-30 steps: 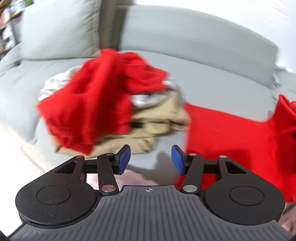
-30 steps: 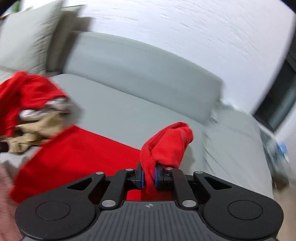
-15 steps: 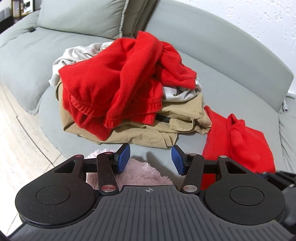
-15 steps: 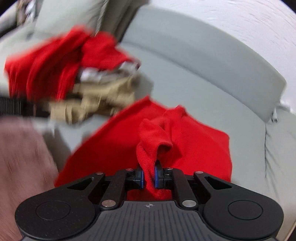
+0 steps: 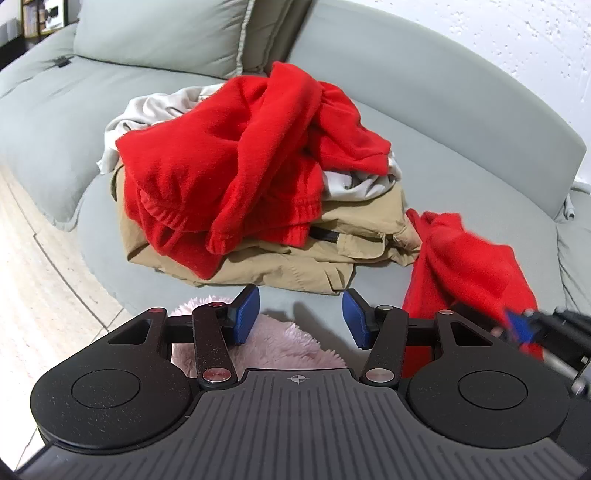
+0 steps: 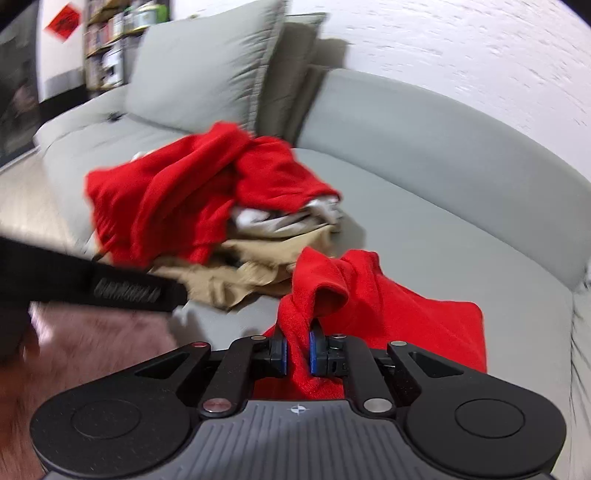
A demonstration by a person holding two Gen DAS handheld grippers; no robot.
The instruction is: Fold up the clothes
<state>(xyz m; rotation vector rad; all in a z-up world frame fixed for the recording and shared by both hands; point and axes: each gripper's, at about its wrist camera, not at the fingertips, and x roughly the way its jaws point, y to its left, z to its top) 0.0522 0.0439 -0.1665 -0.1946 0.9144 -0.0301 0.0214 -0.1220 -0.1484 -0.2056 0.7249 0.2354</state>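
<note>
A red garment [image 6: 388,306] was pinched between the pads of the right gripper [image 6: 297,350], its near edge hidden behind the tool while the rest lay spread on the grey sofa [image 6: 424,206]. The left gripper [image 5: 300,319] was held with jaws apart and nothing between them, short of the clothes pile [image 5: 236,184]. The pile's lower layers were largely covered by red fleece. A pink rug [image 5: 280,343] was partly blocked from view.

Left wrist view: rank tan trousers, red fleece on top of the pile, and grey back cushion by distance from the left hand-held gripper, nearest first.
From the left hand-held gripper, whose jaws stand open and empty:
1. Tan trousers, bottom of the pile, just ahead of the fingertips.
2. Red fleece, atop the pile, farther back.
3. Grey back cushion, upper left, behind the pile.
</note>
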